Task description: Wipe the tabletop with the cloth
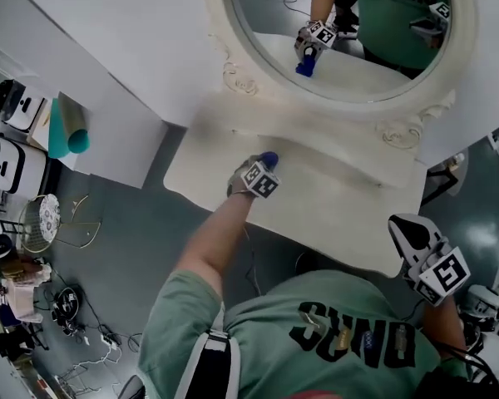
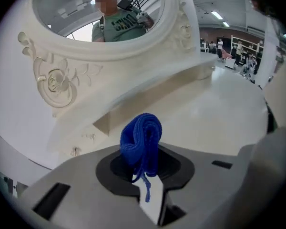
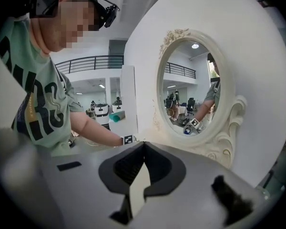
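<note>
We see the left gripper (image 1: 264,166) reaching out over the white tabletop (image 1: 333,214), its jaws clamped on a bunched blue cloth (image 1: 269,157). In the left gripper view the cloth (image 2: 142,140) stands up out of the jaws as a rolled wad, with one loose thread hanging back into the slot between them. Just ahead of the left gripper (image 2: 144,173) runs the raised ledge (image 2: 148,94) at the back of the tabletop (image 2: 224,113), and above that ledge sits the oval mirror (image 2: 81,18) in its carved white frame. From the head view the cloth lies low over the tabletop, close before the ledge (image 1: 316,135) – whether it presses on the surface we cannot tell.

The right gripper (image 1: 406,229) hangs well apart from the left one, off the near right corner of the tabletop and beside the person's green shirt (image 1: 333,331). In its own view the right gripper (image 3: 143,151) has its jaws brought together at the tips with nothing between them – beyond them we see the mirror (image 3: 193,89) ahead to the right, and the person's left arm (image 3: 93,130) stretched across ahead to the left.
</note>
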Demonstrator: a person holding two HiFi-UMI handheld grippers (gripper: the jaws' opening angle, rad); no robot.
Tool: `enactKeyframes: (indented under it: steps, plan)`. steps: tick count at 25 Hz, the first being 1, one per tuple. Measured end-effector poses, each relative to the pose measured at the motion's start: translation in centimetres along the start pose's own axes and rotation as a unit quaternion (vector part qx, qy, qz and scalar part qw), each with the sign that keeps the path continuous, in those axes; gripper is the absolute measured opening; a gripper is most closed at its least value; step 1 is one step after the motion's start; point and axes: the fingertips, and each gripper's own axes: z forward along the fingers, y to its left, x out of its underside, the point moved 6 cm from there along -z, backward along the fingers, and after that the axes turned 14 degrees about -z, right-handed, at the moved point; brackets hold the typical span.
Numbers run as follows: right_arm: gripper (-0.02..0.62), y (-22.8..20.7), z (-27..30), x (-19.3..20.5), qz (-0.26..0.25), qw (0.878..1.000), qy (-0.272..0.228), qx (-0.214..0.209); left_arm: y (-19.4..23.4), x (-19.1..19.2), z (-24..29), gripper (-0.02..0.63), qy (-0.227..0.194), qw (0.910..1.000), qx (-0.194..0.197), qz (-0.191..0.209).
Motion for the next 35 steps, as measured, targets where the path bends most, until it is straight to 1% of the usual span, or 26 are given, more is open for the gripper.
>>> enactKeyframes:
  steps: [3, 5, 8, 12, 14, 16, 18, 20, 22, 25, 28, 30, 31, 32, 33, 35]
  plan:
    - [0.012, -0.2, -1.9, 0.3, 0.003, 0.999, 0.025, 0.031, 0.5, -3.9, 3.7, 0.086, 0.007, 0.9998, -0.015, 0.014]
    - [0.012, -0.4, -3.0, 1.0, 0.008, 0.998, 0.042, 0.043, 0.6, -5.1, 5.3, 0.086, 0.02, 0.9994, -0.018, 0.02]
    - [0.012, -0.6, -3.7, 1.5, 0.014, 0.997, 0.051, 0.052, 0.6, -5.3, 6.7, 0.084, 0.035, 0.999, -0.02, 0.017]
    - [0.012, -0.7, -3.2, 1.8, 0.014, 0.998, 0.047, 0.046, 0.0, -4.7, 6.4, 0.081, 0.04, 0.9982, -0.015, 0.042]
    - [0.012, -0.5, -2.3, 1.3, 0.011, 0.999, 0.032, 0.034, -0.7, -3.3, 5.3, 0.081, 0.046, 0.9978, -0.006, 0.047]
    - [0.012, -0.5, -1.2, 1.0, 0.006, 1.0, 0.02, 0.019, -1.8, -1.0, 3.6, 0.081, 0.05, 0.9972, 0.005, 0.056]
    - [0.012, -0.5, 0.0, 0.7, 0.0, 1.0, 0.013, 0.005, -3.1, 2.0, 1.3, 0.08, 0.053, 0.9963, 0.019, 0.065]
    - [0.012, -0.5, 1.3, 0.4, -0.004, 1.0, 0.004, -0.011, -4.8, 5.6, -1.3, 0.08, 0.056, 0.9957, 0.035, 0.065]
    - [0.012, -0.2, 2.4, -0.2, -0.006, 1.0, -0.009, -0.029, -6.5, 9.4, -4.1, 0.08, 0.06, 0.9956, 0.049, 0.052]
    - [0.012, 0.5, 4.0, -1.3, -0.006, 0.998, -0.031, -0.052, -8.2, 14.7, -7.3, 0.081, 0.077, 0.9945, 0.065, 0.029]
    - [0.012, 0.8, 4.9, -1.4, -0.01, 0.996, -0.052, -0.071, -9.5, 18.5, -9.6, 0.083, 0.112, 0.9896, 0.088, 0.02]
    - [0.012, 0.9, 5.3, -1.4, -0.012, 0.996, -0.051, -0.075, -10.3, 20.8, -10.4, 0.083, 0.134, 0.9855, 0.103, 0.007]
    - [0.012, 0.8, 5.4, -1.4, -0.012, 0.996, -0.049, -0.075, -10.5, 21.3, -10.7, 0.084, 0.133, 0.9852, 0.107, -0.005]
    - [0.012, 0.8, 5.4, -1.4, -0.012, 0.996, -0.048, -0.074, -10.6, 21.0, -10.9, 0.084, 0.123, 0.9862, 0.109, -0.018]
    - [0.012, 0.6, 5.3, -1.4, -0.011, 0.996, -0.048, -0.072, -10.4, 19.9, -11.0, 0.084, 0.105, 0.988, 0.109, -0.028]
    - [0.012, 0.4, 5.0, -1.5, -0.009, 0.997, -0.045, -0.063, -9.7, 15.8, -10.3, 0.084, 0.061, 0.992, 0.106, -0.029]
